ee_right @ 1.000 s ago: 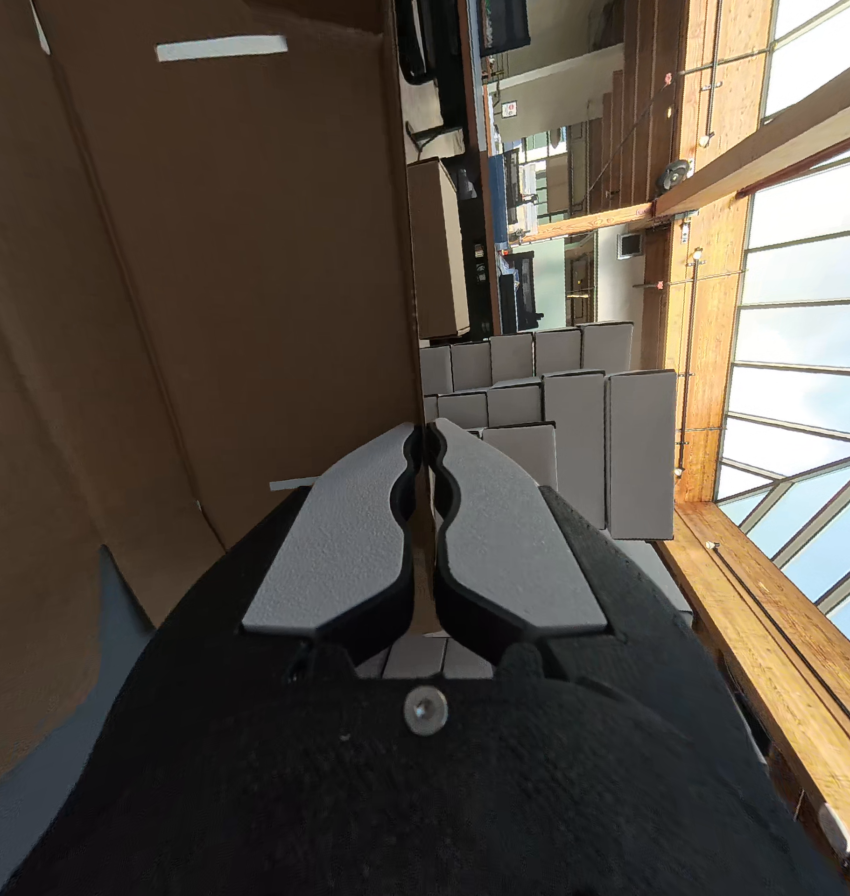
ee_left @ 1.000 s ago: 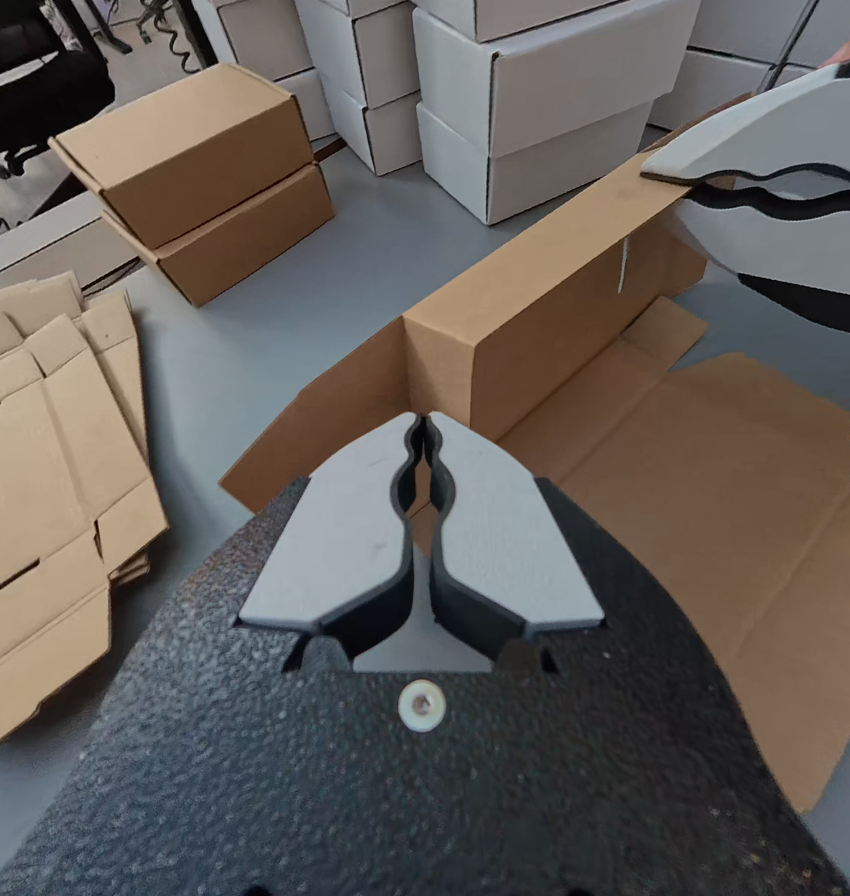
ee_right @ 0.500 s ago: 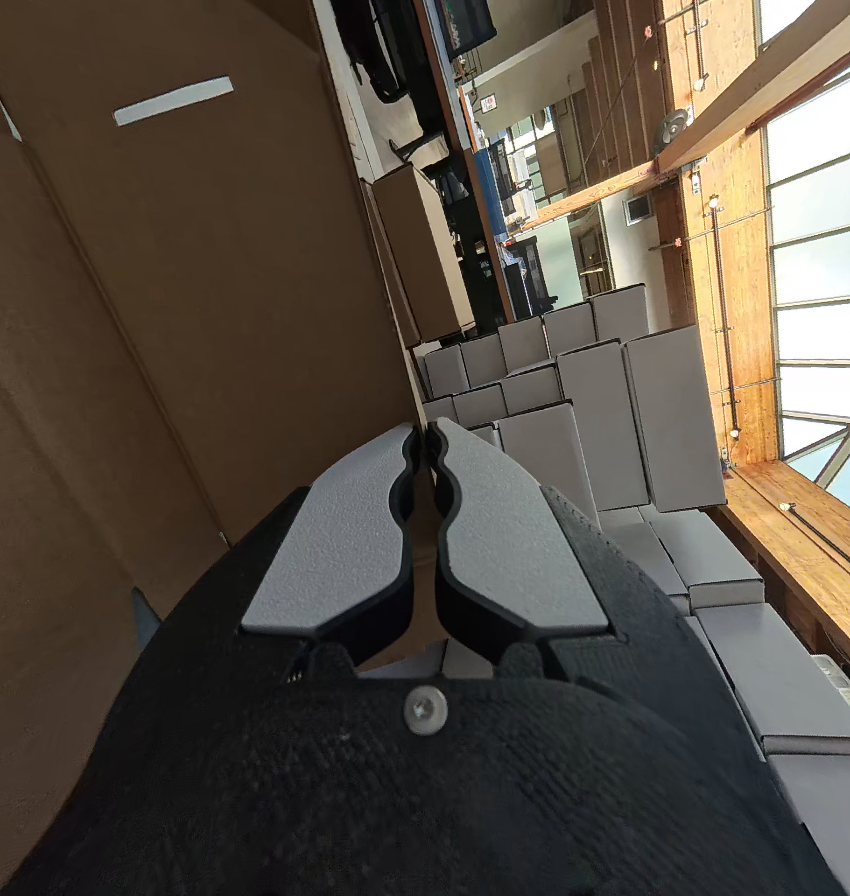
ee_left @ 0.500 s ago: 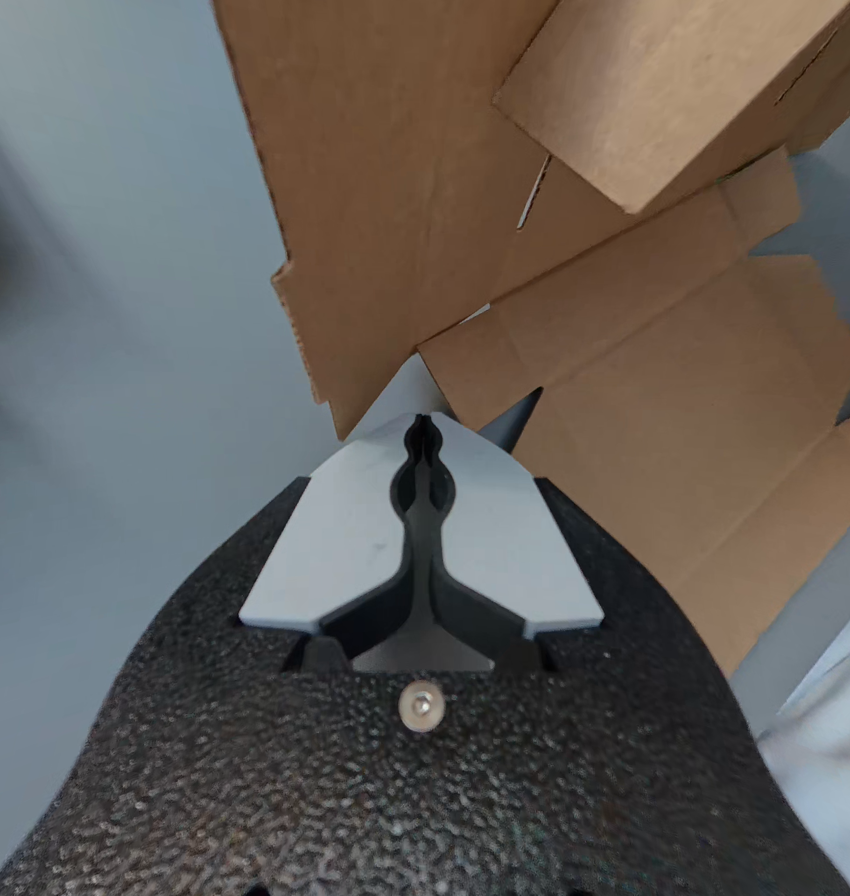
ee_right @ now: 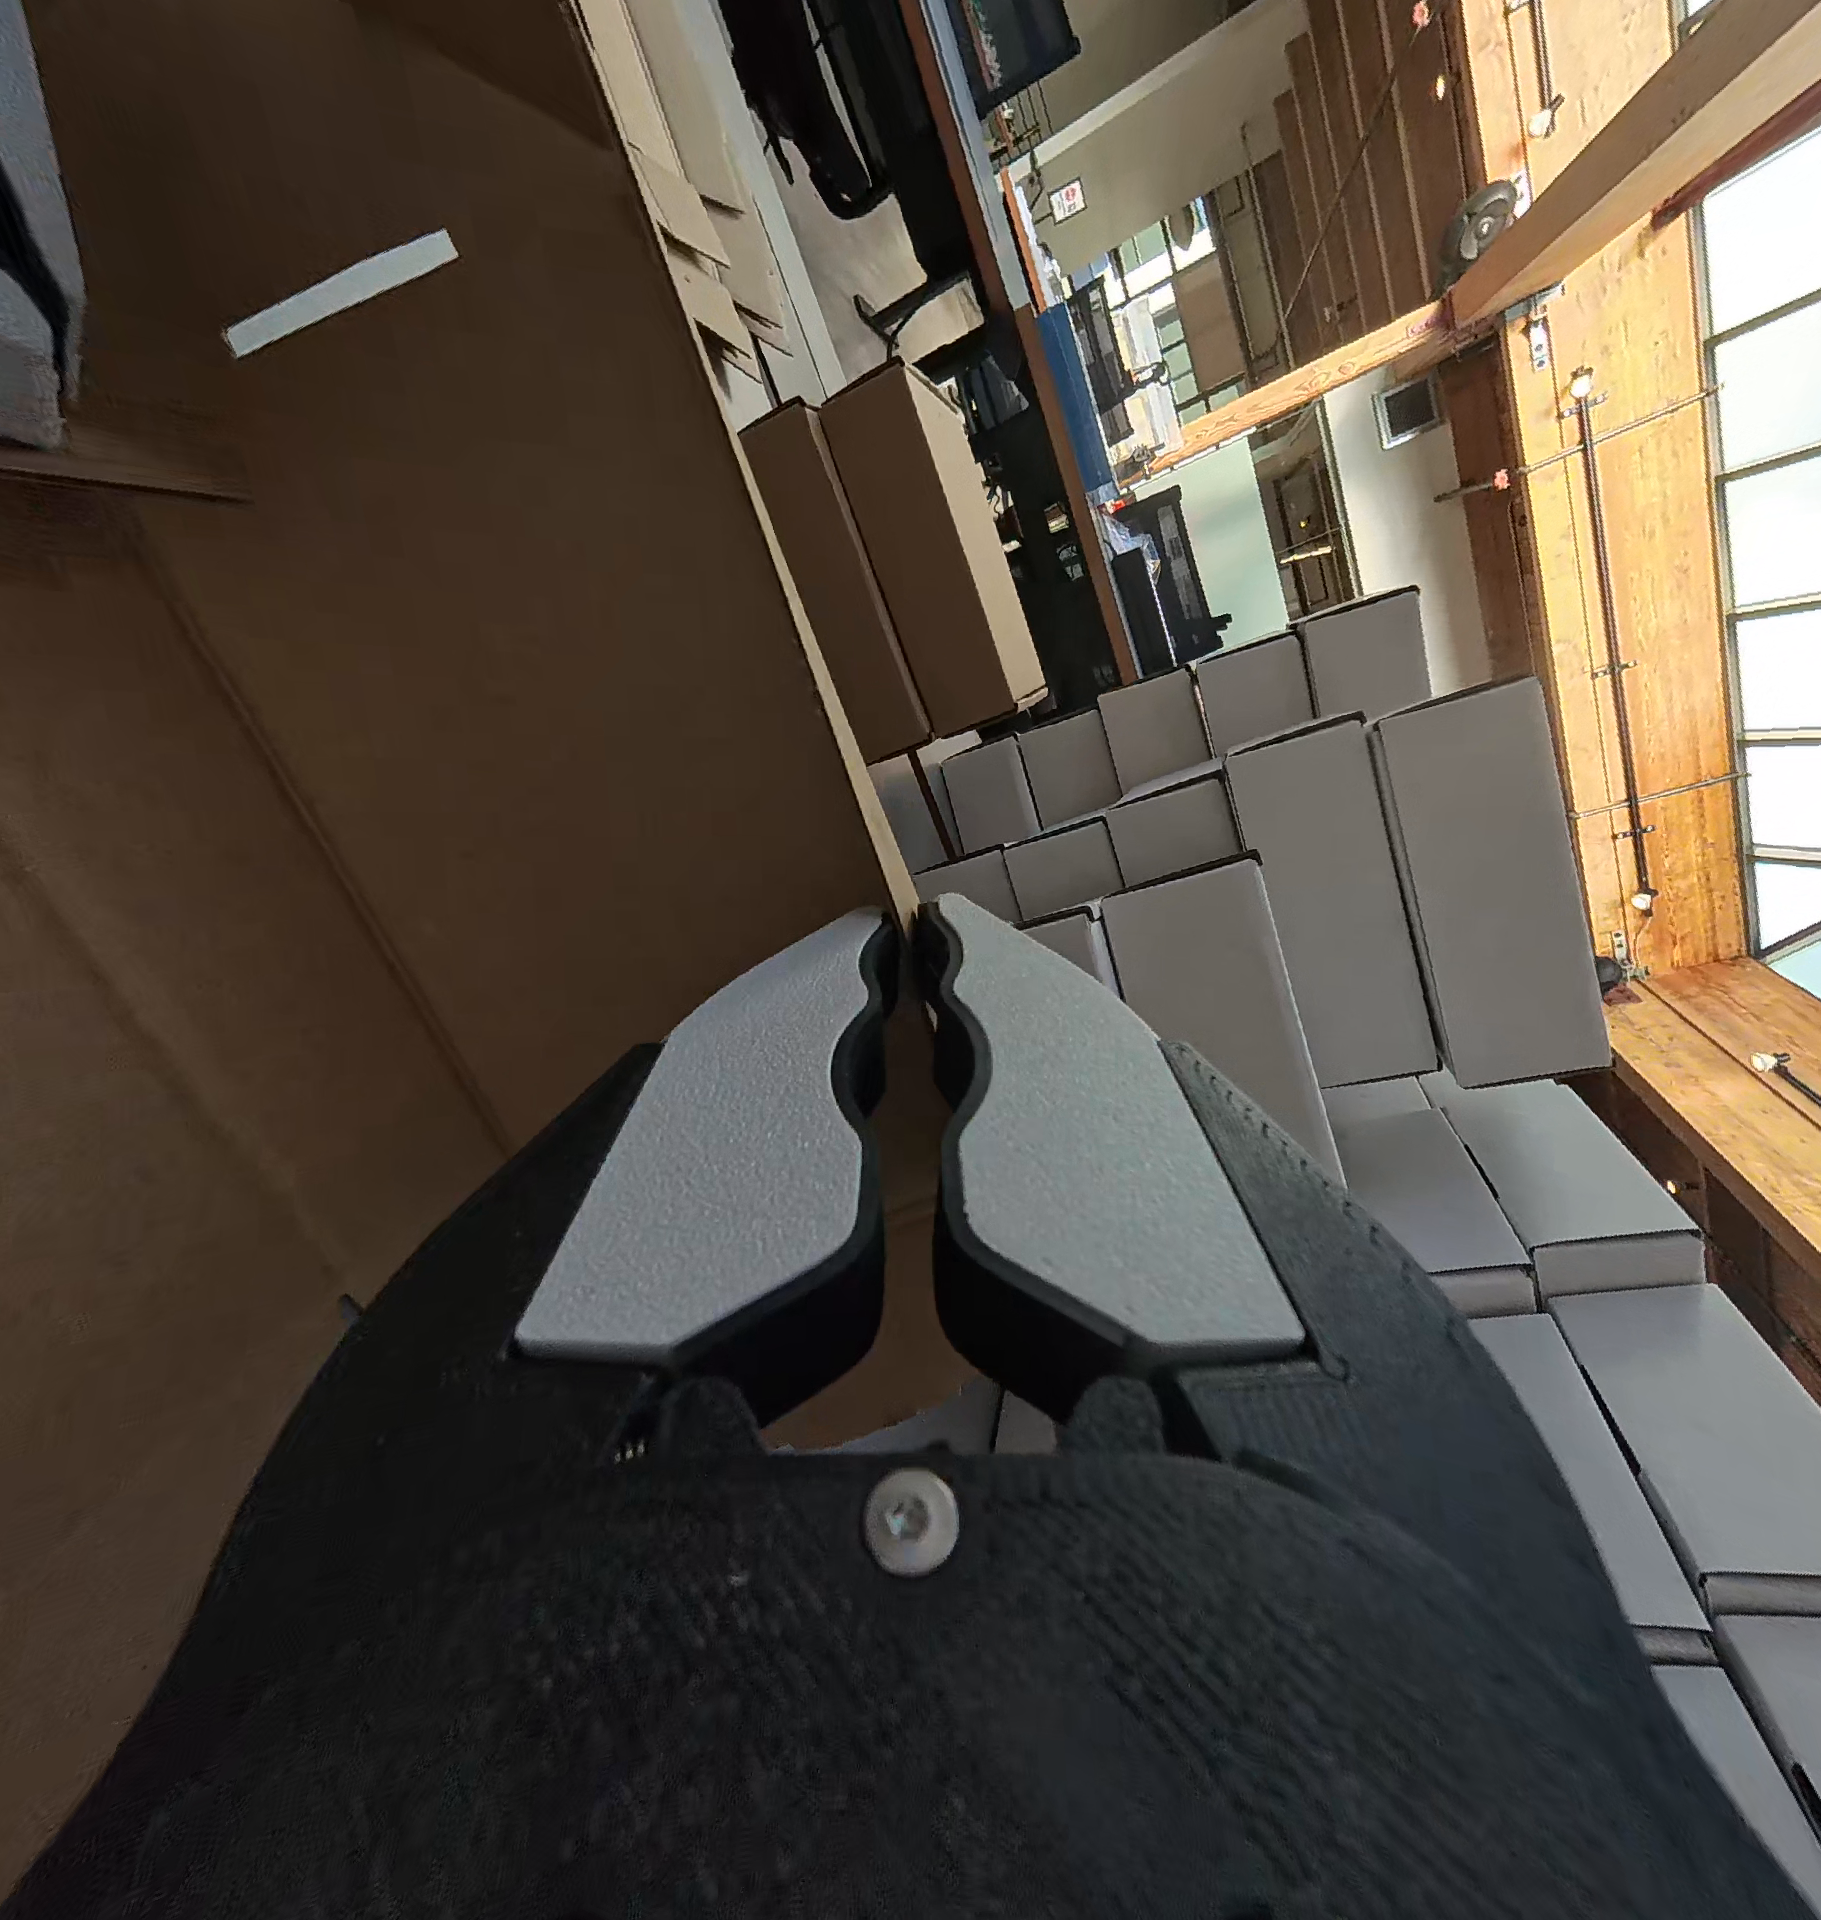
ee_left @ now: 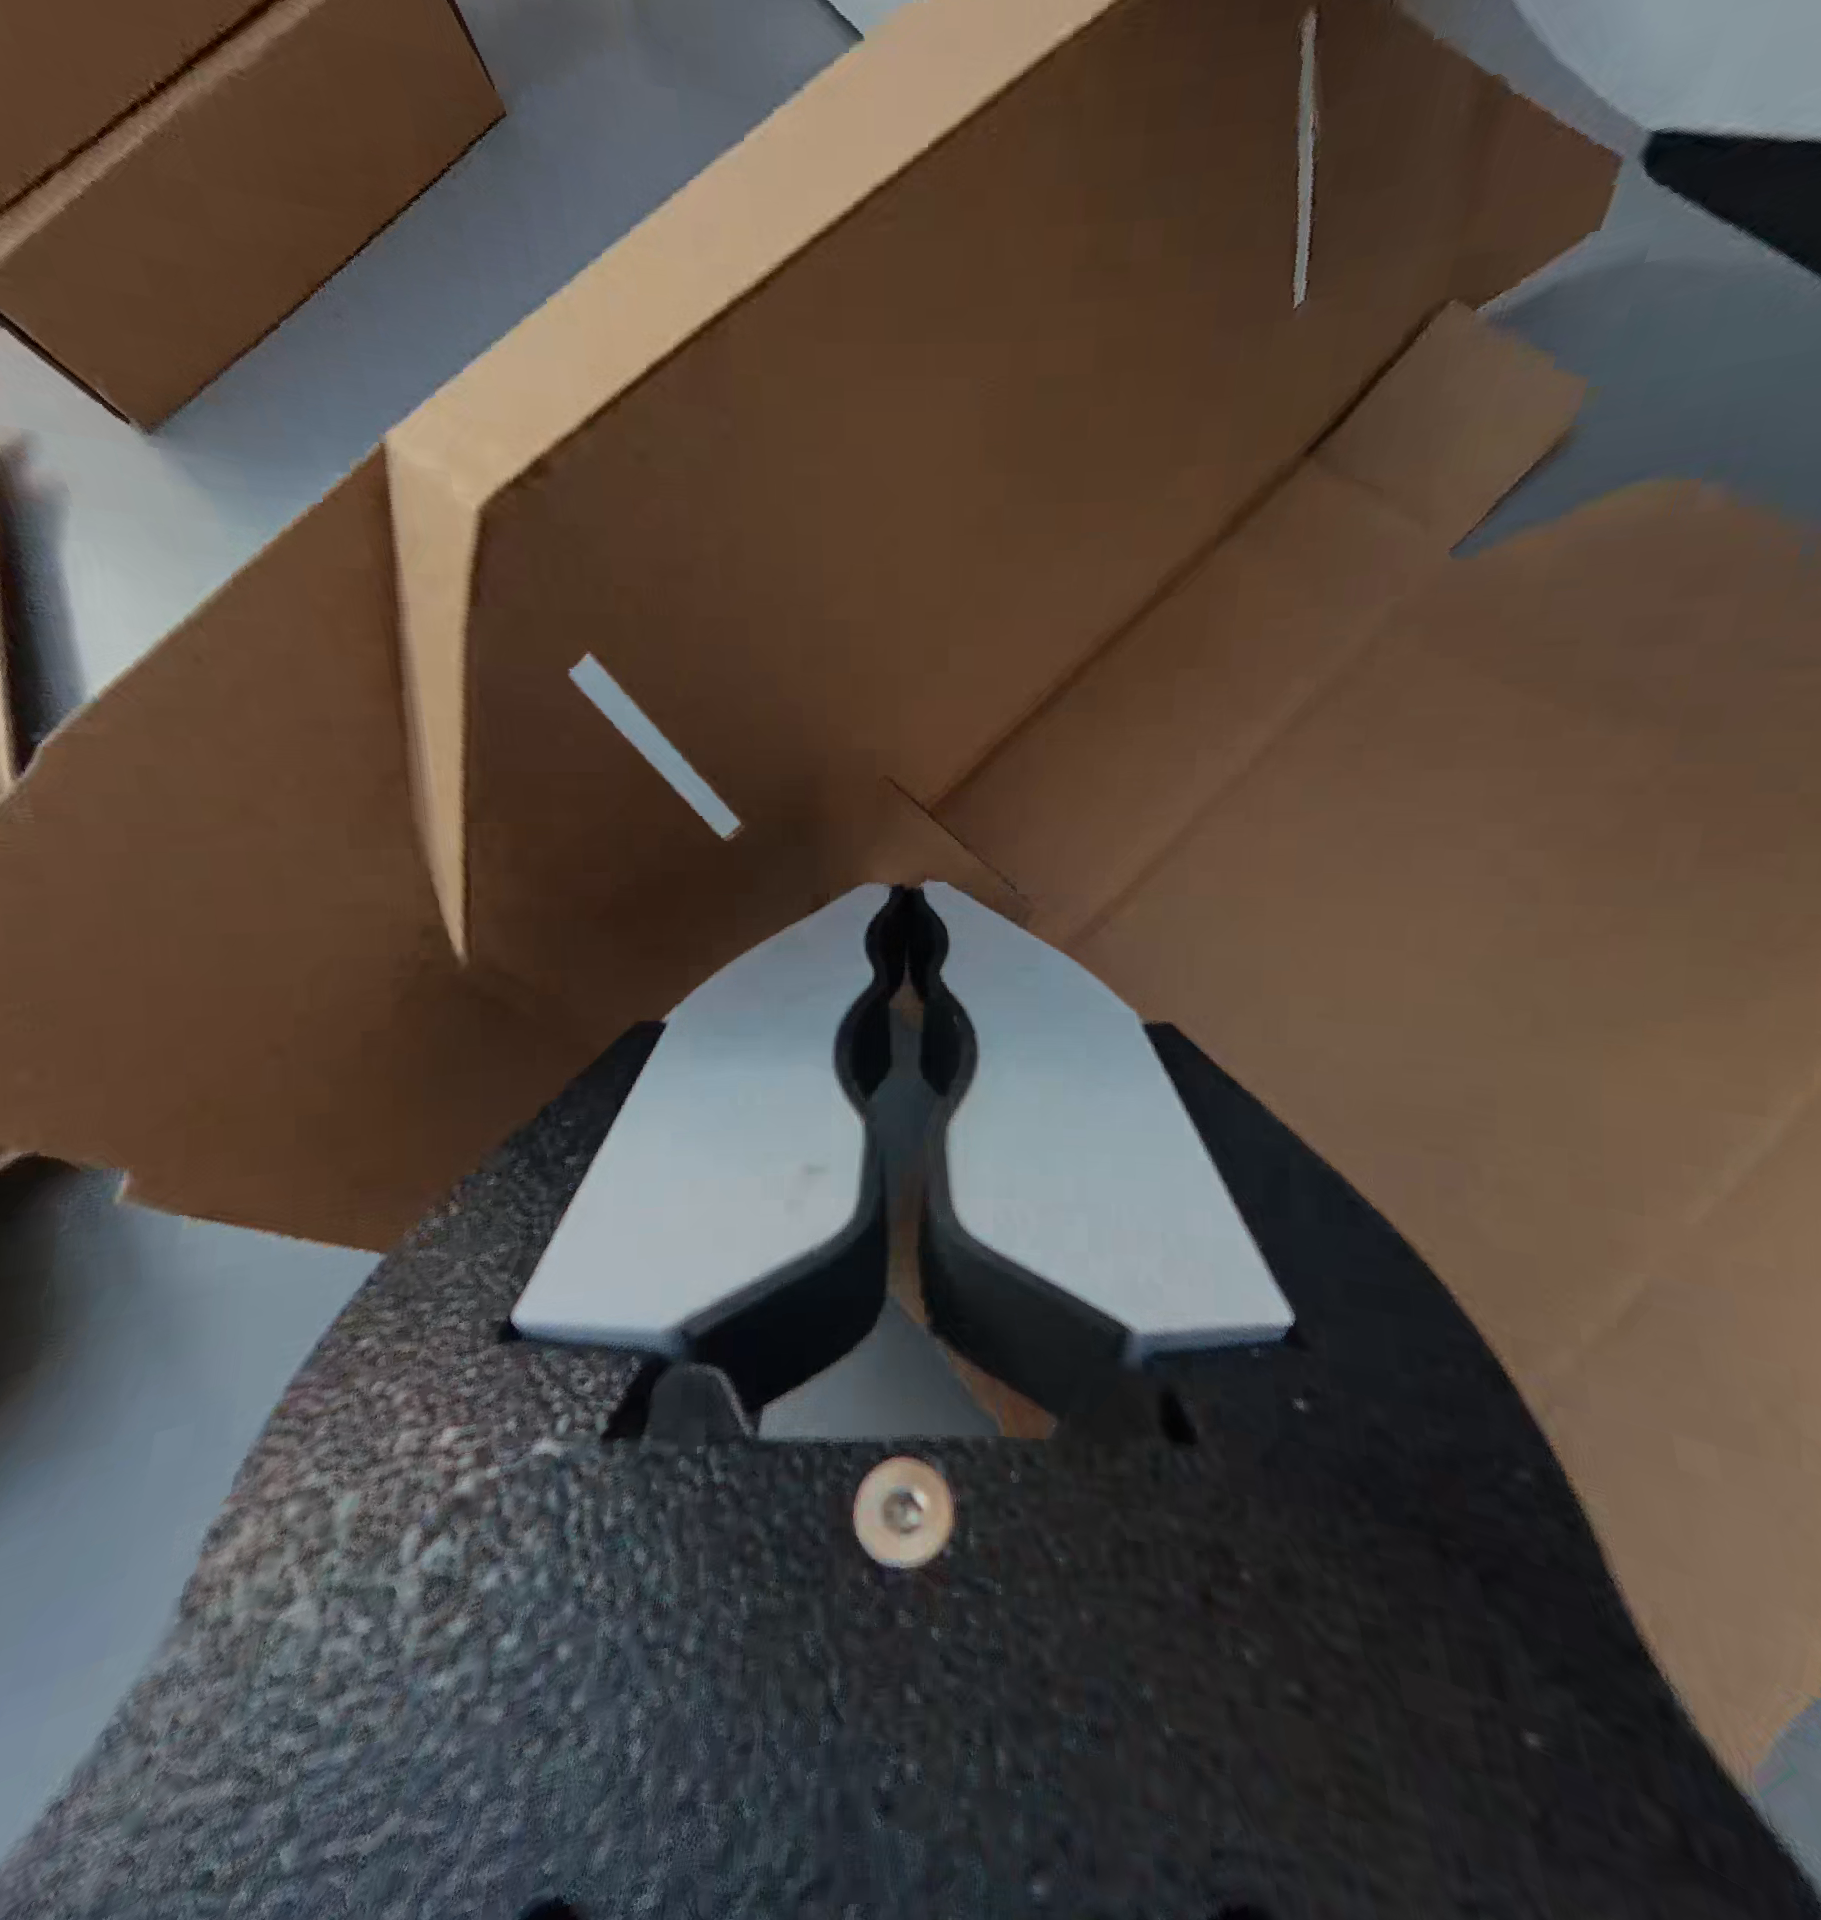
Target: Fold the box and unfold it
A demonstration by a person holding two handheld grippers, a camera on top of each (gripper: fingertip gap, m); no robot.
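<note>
Brown box [ee_left: 989,416]: right fingers [ee_right: 1072,1122] clamp its wall edge; left fingers [ee_left: 750,1122] closed at its inner fold.

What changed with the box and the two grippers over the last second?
The left gripper swung off its wall edge, then came back low at the box fold corner, jaws closed. The right gripper stayed clamped on the wall's edge, tilting slightly.

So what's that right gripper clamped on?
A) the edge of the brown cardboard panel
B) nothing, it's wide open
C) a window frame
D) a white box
A: the right gripper is shut on the top edge of the cardboard panel, with brown board showing between its fingers; the white boxes sit beyond.
</note>
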